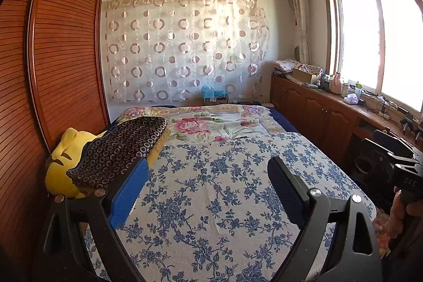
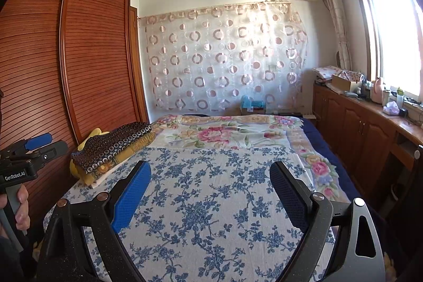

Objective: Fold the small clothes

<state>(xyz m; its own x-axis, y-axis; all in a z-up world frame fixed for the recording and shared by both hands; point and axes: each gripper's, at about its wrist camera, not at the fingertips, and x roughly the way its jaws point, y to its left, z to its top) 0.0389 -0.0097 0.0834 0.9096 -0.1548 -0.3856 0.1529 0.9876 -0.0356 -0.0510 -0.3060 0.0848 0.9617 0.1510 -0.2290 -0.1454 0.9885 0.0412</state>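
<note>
Left wrist: yellow plush (image 1: 62, 163) half under dark patterned fabric (image 1: 121, 147).

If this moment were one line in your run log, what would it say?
left gripper: open, empty | right gripper: open, empty | both over blue floral sheet | dark ring-patterned stack: folded, untouched, bed's left edge

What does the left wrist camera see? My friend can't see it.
An open hand-held gripper hovers over a bed with a blue-flowered sheet. A dark ring-patterned folded cloth lies beside a yellow plush toy.
</note>
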